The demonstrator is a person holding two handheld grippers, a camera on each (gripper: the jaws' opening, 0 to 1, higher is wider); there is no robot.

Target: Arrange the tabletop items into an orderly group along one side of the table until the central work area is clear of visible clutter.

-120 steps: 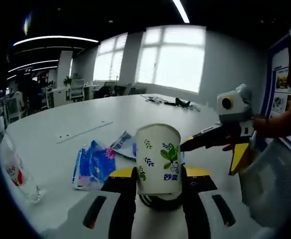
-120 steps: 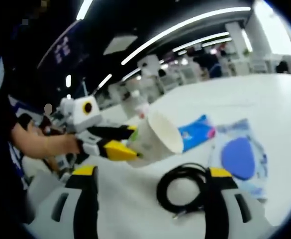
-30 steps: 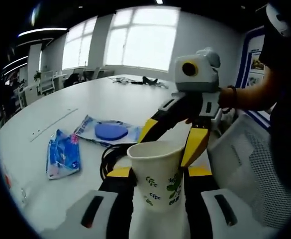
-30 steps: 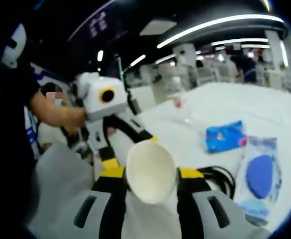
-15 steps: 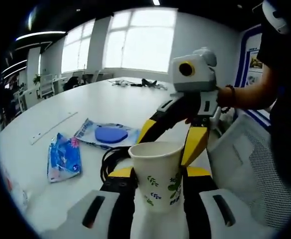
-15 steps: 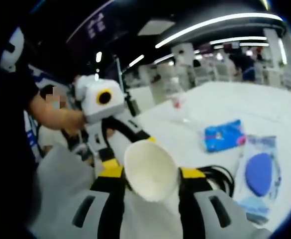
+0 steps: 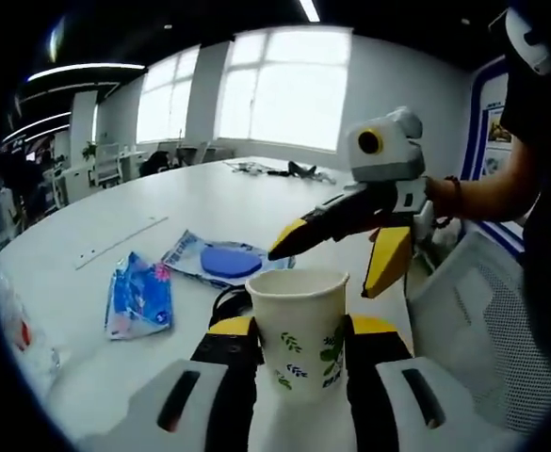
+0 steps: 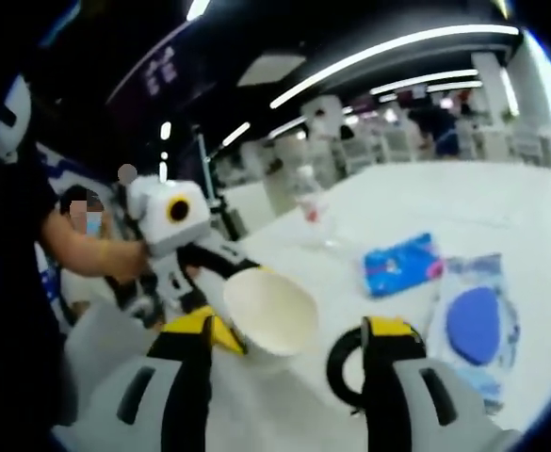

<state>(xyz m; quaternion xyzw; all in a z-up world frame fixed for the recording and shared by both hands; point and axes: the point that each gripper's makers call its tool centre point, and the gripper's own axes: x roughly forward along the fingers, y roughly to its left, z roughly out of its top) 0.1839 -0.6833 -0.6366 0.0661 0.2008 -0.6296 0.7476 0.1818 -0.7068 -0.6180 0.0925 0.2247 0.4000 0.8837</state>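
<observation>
Left gripper view, taking the cup (image 7: 299,330) as landmark: far left of it a bottle (image 7: 16,344) lies at the worktop (image 7: 200,202) edge; nearer, a blue pack (image 7: 140,295); behind-left, a clear pouch (image 7: 220,261) with a blue disc; a black cable (image 7: 233,299) coils just behind the cup. The left tongs (image 7: 299,344) are closed on the cup, one jaw on each side, holding it upright. Right of the cup and above it hover the right tongs (image 7: 336,247), jaws spread wide and holding nothing.

In the right gripper view the cup (image 8: 267,313) sits just left of the right tongs (image 8: 289,344), apart from them, cable (image 8: 343,369) at the right jaw.

Risks, as I judge them: squeezing harder could crush the paper wall; setting the cup on the cable could tip it; the tongs could collide.
</observation>
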